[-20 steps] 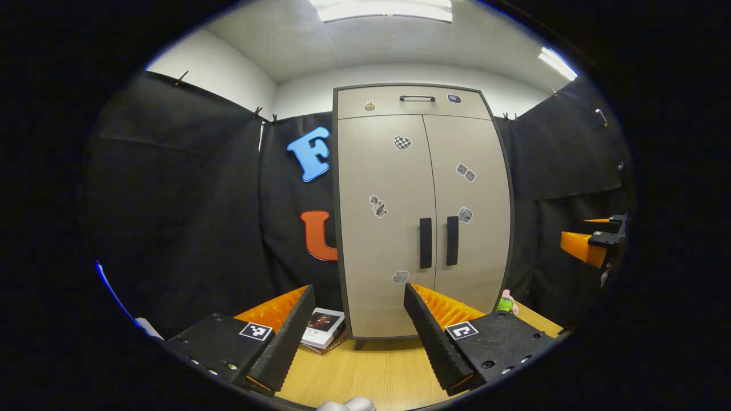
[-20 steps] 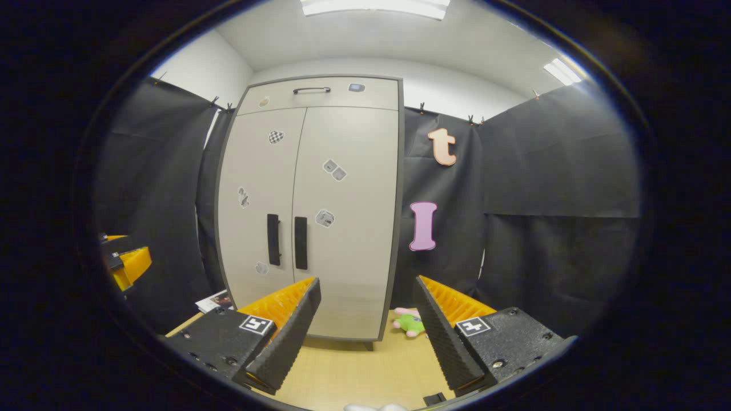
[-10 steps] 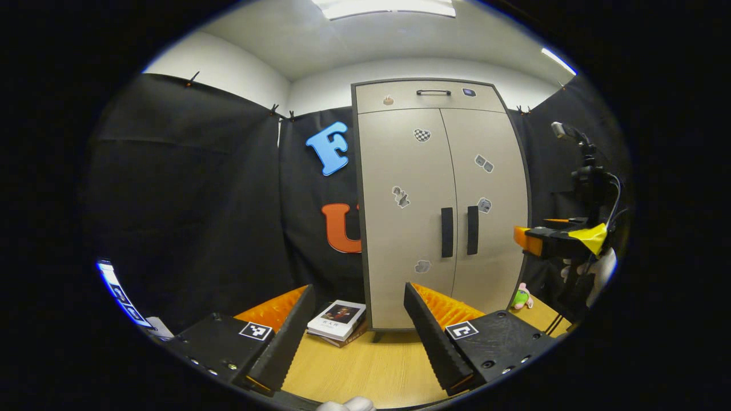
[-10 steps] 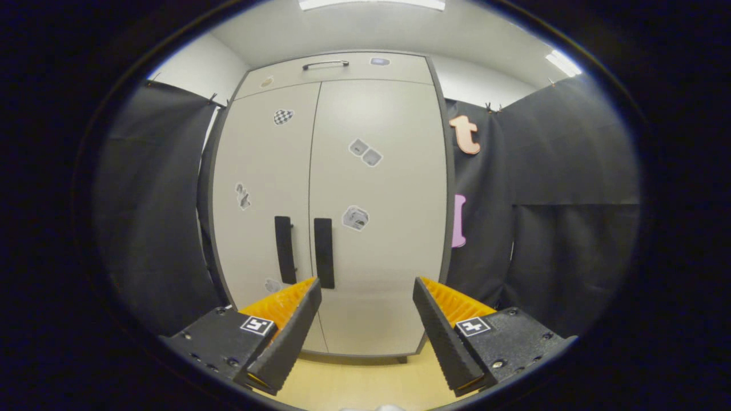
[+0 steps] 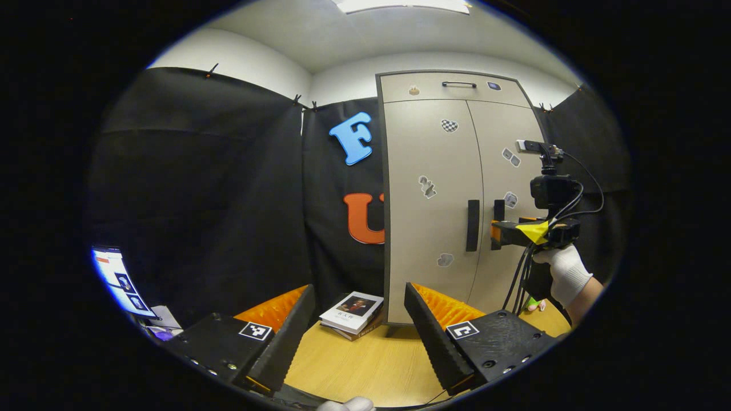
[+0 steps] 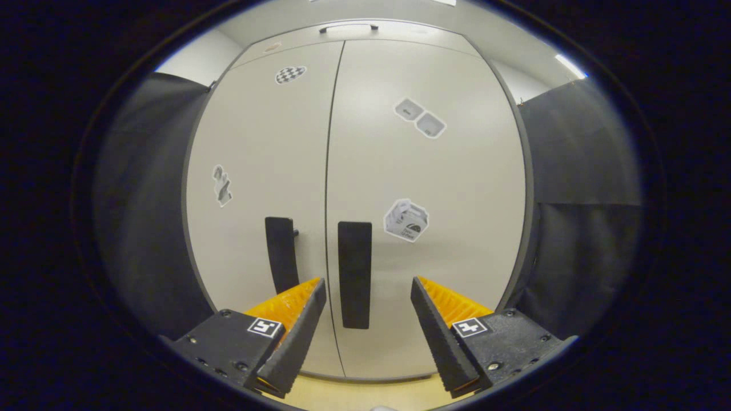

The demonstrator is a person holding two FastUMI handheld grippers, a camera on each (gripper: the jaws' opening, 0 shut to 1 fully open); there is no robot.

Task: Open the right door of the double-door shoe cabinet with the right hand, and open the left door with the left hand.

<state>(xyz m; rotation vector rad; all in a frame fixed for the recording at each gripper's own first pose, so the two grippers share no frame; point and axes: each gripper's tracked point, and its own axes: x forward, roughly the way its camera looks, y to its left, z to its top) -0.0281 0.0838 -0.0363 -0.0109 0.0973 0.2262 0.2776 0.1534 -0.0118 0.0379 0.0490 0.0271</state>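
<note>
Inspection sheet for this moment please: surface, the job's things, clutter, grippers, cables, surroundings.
Surface: wooden floor, bare in front of the cabinet.
Job's things: shoe cabinet, both doors shut; right door handle and left door handle are untouched.
Clutter: stack of books at the cabinet's left foot; a small plush toy at its right foot.
Grippers: right hand-held gripper open, right door handle between its fingers, no contact seen; left hand-held gripper open, well back from the cabinet.
Cables: black cables hang from the right hand-held gripper's rig.
Surroundings: black cloth booth wall, a lit screen at lower left.
</note>
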